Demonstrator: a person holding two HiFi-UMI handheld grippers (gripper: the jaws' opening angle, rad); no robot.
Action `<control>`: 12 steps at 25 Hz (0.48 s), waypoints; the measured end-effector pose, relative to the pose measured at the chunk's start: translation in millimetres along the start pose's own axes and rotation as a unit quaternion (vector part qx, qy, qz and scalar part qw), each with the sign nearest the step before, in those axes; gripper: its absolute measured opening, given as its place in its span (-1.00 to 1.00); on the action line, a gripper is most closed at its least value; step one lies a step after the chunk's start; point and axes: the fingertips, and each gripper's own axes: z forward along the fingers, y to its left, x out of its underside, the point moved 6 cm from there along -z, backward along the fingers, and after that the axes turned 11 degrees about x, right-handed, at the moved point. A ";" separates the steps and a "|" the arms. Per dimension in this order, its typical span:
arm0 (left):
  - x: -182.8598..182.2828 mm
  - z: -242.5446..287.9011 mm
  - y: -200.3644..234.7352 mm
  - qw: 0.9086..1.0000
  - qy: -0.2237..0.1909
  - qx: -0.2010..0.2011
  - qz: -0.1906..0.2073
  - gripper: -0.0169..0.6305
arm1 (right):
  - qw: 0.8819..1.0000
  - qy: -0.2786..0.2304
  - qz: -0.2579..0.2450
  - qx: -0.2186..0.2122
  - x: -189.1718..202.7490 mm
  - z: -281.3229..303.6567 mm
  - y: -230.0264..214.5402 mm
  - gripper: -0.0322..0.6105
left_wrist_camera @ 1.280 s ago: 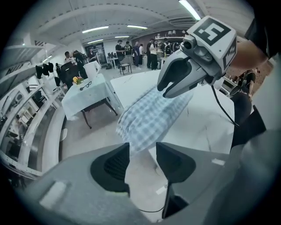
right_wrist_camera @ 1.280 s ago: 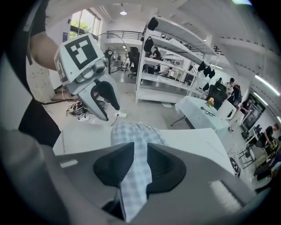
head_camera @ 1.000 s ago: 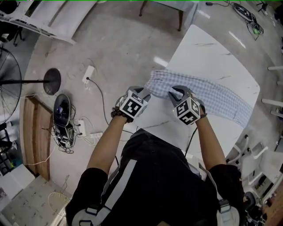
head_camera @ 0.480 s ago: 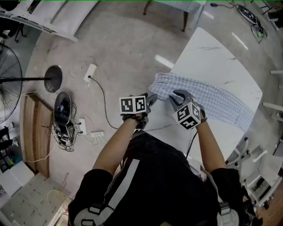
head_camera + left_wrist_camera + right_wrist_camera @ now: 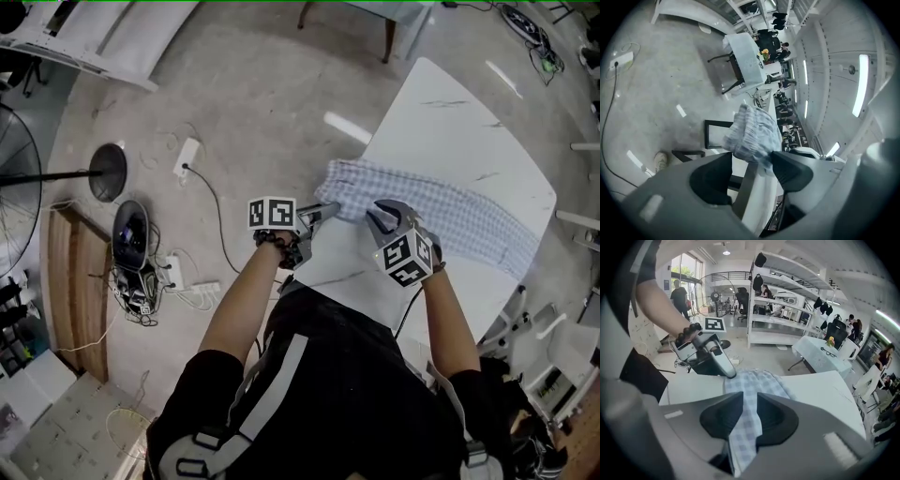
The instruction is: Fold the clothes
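My left gripper [image 5: 322, 212] has rolled over on its side and sunk toward the near edge of the table [image 5: 441, 103]. Its jaws have just been opening and now stand apart. They have let go of the checked cloth [image 5: 450, 211], whose bunched end sits at their tips.

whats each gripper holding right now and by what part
Right gripper pinches the checked cloth by its near edge. Left gripper holds nothing: its fingers have just been opening, the cloth's corner loose at their tips.
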 end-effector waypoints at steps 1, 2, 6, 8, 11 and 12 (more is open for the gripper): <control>-0.2 1.7 2.4 1.000 0.002 0.013 -0.005 -0.09 | 1.000 0.003 0.003 0.001 1.5 -0.4 -0.3 -0.59; -1.1 2.9 4.8 1.000 0.001 0.028 -0.011 -0.09 | 1.000 0.006 0.005 0.002 3.4 -0.8 -0.6 -0.59; -14.5 8.3 10.8 0.997 -0.015 0.074 -0.015 -0.17 | 1.000 0.020 0.009 0.006 12.3 -0.9 -6.1 -0.59; -22.5 10.9 7.9 0.997 -0.011 0.078 0.014 -0.34 | 1.000 0.024 0.013 0.010 13.8 -0.8 -10.2 -0.59; -28.3 10.9 -3.6 0.995 0.012 0.068 0.071 -0.57 | 0.999 0.028 0.020 0.014 13.4 -0.6 -11.2 -0.59; -29.5 10.3 -7.7 0.994 0.020 0.057 0.094 -0.60 | 0.999 0.029 0.022 0.014 13.9 -0.2 -10.8 -0.59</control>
